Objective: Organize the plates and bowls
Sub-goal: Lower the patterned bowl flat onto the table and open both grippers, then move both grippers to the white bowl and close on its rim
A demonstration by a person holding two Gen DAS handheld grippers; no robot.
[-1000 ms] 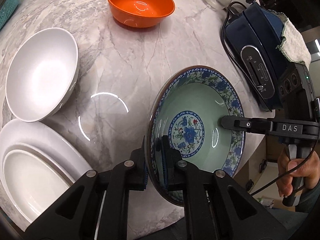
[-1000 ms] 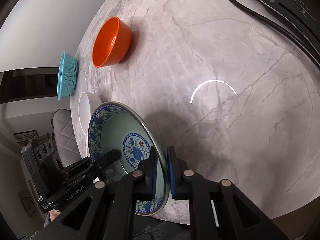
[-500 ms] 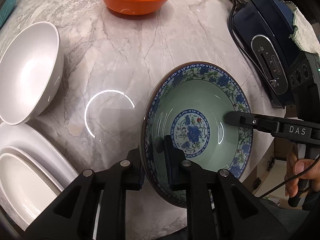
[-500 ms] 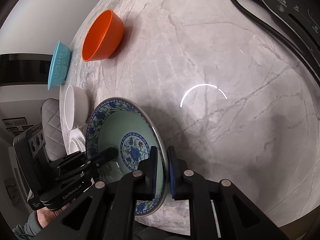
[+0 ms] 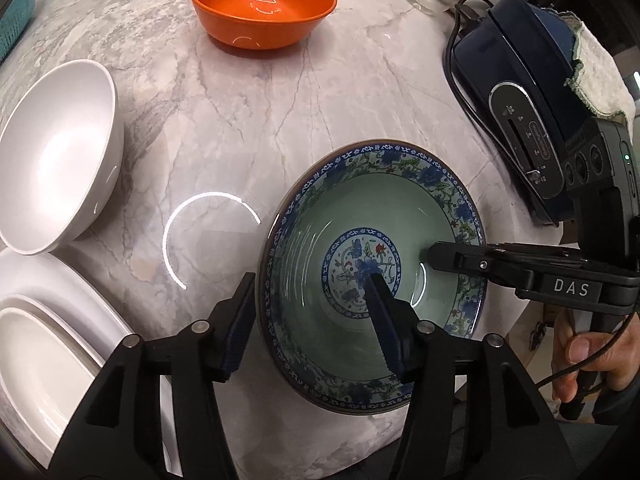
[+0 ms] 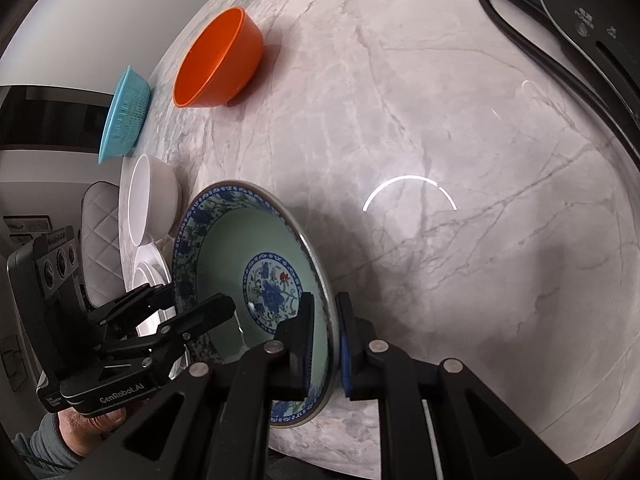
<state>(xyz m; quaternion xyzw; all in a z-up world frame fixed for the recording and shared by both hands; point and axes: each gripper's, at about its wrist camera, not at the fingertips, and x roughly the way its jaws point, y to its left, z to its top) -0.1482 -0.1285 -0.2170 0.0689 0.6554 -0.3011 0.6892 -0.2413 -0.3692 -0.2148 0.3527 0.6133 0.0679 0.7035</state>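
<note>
A green bowl with a blue flowered rim (image 5: pixel 340 220) (image 6: pixel 240 240) sits on the marble table (image 5: pixel 248 120) near its front edge. My left gripper (image 5: pixel 311 278) straddles the bowl's left rim. Its jaws are opening, and the pads stand clear of the rim, one outside and one over the middle. My right gripper (image 6: pixel 325 298) has the opposite rim between its pads. Those jaws are starting to open, though the pads still touch the rim. In the left wrist view only its inner finger (image 5: pixel 440 254) shows inside the bowl.
An orange bowl (image 5: pixel 262 0) stands at the back, a white bowl (image 5: pixel 52 152) at the left, and stacked white oval plates (image 5: pixel 36 352) at the front left. A dark blue appliance (image 5: pixel 520 92) with its cord lies to the right. A teal basket (image 6: pixel 124 116) is at the far edge.
The flowered bowl has come down from a tilt to rest flat on the table. My left jaws, clamped on its rim before, have spread wide. The right gripper stays on the rim.
</note>
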